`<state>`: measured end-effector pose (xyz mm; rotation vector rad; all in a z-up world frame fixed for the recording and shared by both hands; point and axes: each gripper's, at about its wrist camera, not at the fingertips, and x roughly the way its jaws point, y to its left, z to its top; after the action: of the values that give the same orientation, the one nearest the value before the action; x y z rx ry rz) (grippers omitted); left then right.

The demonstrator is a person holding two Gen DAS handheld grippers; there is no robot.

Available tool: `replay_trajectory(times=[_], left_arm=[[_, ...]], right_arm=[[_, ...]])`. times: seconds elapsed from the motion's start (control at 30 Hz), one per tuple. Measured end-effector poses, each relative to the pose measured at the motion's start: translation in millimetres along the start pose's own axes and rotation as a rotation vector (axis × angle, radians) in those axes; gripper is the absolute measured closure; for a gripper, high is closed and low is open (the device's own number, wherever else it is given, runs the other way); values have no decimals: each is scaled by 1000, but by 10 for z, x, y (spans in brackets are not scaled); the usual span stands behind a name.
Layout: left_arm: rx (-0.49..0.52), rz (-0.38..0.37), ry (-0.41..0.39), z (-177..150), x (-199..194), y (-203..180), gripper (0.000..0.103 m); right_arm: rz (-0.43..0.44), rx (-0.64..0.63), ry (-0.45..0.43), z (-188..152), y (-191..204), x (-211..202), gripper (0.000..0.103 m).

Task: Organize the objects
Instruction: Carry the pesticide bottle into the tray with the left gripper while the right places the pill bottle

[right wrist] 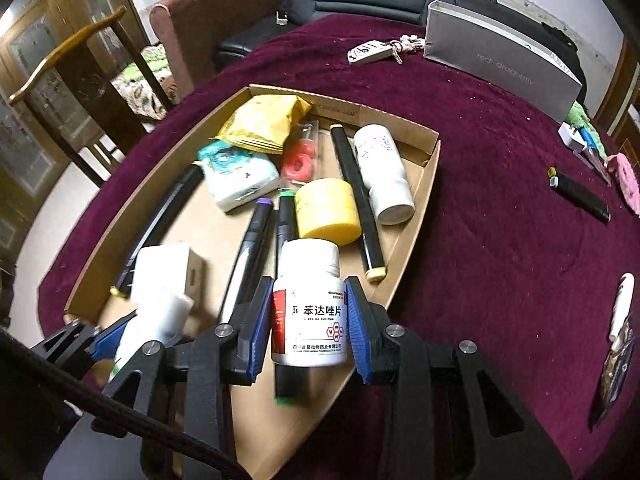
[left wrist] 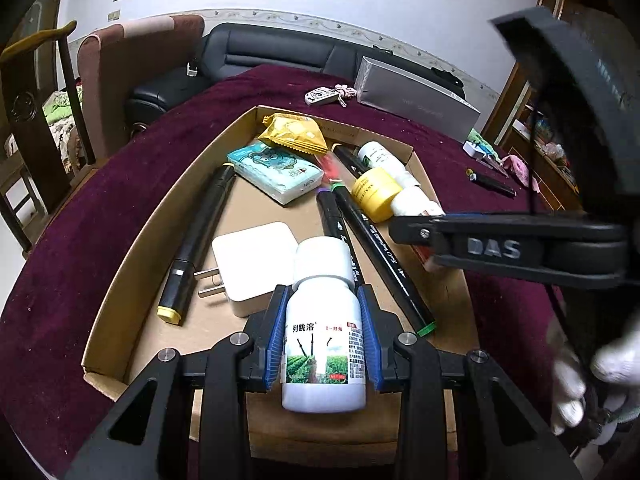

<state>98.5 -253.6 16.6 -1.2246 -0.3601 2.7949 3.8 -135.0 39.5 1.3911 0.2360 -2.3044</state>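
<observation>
My left gripper [left wrist: 323, 334] is shut on a white bottle with a green field label [left wrist: 323, 344], held over the near end of the shallow cardboard tray [left wrist: 120, 280]. My right gripper [right wrist: 309, 316] is shut on a white pill bottle with a red and white label [right wrist: 308, 304], held over the same tray [right wrist: 416, 200]. The tray holds several markers [left wrist: 196, 240], a white charger [left wrist: 256, 264], a tissue pack [left wrist: 276, 172], a yellow snack bag [left wrist: 292, 132], a yellow jar [right wrist: 326, 210] and a white bottle [right wrist: 382, 172]. The right gripper also shows in the left wrist view [left wrist: 412, 236], over the tray's right side.
The tray lies on a dark red tablecloth [right wrist: 500, 200]. On the cloth are a silver box [right wrist: 500, 60], a key fob [right wrist: 368, 53], a black marker [right wrist: 580, 196], a white tube [right wrist: 622, 304] and small items at the far right. Chairs and a black sofa stand behind.
</observation>
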Motion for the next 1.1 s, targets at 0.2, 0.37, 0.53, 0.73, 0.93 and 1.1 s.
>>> replay_trajectory(times=[0.2,0.37,0.53,0.73,0.93,1.1], left_arm=[[-7,4,26,-15,81,29,74],[-4,6,22,0,99,18,74],[-13,-4,26,2,119,27,73],[-38,-15,32,11,134,68,73],[-45,-21,31,17,143,84,73],[-52,-26,30,18,143,97,73]], right_arm=[[-51,0,29,74,-28,167,70],[-65,-6,41,107,-13,244,70],[-85,-22,40,107,20,304,70],[-86,-31,37,96,52,327,70],[-90,-34,39,92,61,337,70],[-88,-33,38,80,77,325,71]])
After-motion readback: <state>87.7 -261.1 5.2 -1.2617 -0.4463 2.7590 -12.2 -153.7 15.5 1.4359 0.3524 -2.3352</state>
